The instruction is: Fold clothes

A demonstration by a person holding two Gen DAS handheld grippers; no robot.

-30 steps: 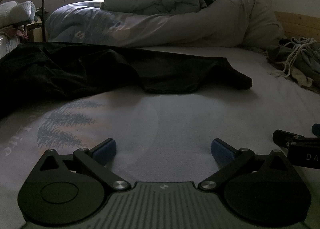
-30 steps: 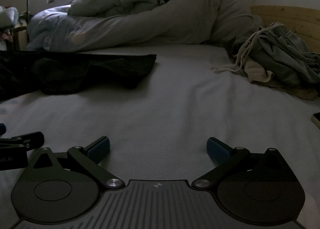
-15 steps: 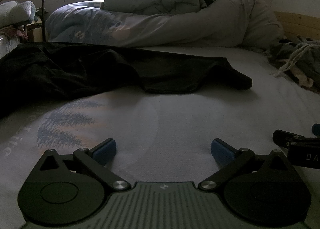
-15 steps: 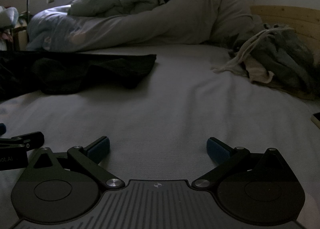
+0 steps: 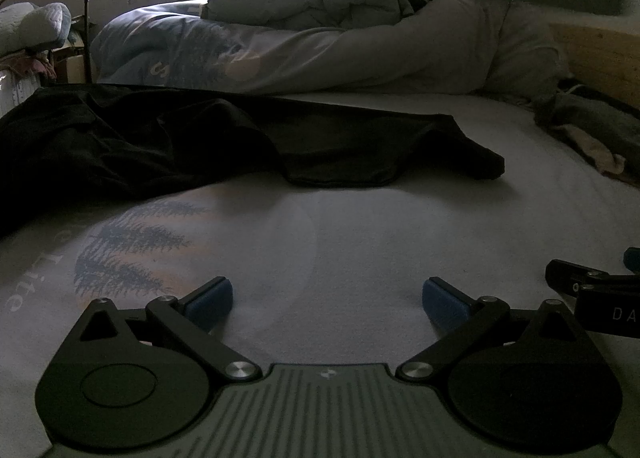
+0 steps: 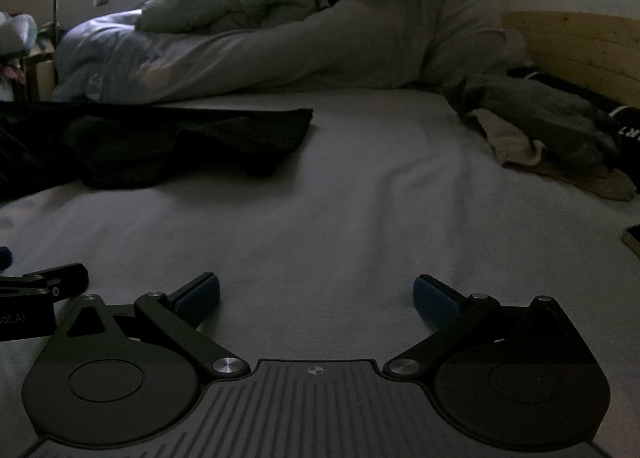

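Black garment waiting, both tools empty

Black fabric, a crumpled dark garment (image 5: 208,142), spread across the far left of the bed (image 5: 360,242), well apart from both tools. Near hem curving toward the camera at centre, one corner or sleeve end jutting right. Same garment in the right wrist view (image 6: 160,146), ending in a squared edge toward mid-bed.

Judged as the reach before a first grasp. Best done by heading for two distinct edge points rather than the bunched middle: left tool to the near hem, right tool to the jutting right end. Approach low and flat along the sheet, pinch a single layer, then lift and pull outward to flatten before any fold. Dark cloth in dim light hides layers; worth choosing the clearly outlined edges.

Left tool (image 5: 327,300) spread wide, blue pads (image 5: 208,300) far apart, nothing between them, low over the printed sheet; contact with it not possible to tell. Right tool (image 6: 316,296) likewise released, wide open, gripping nothing, over plain sheet. Each tool's tip visible at the other view's edge, side by side.

Grey and beige clothes pile (image 6: 552,138) heaped at far right near the wooden headboard (image 6: 580,46); rumpled duvet (image 5: 320,42) along the back.
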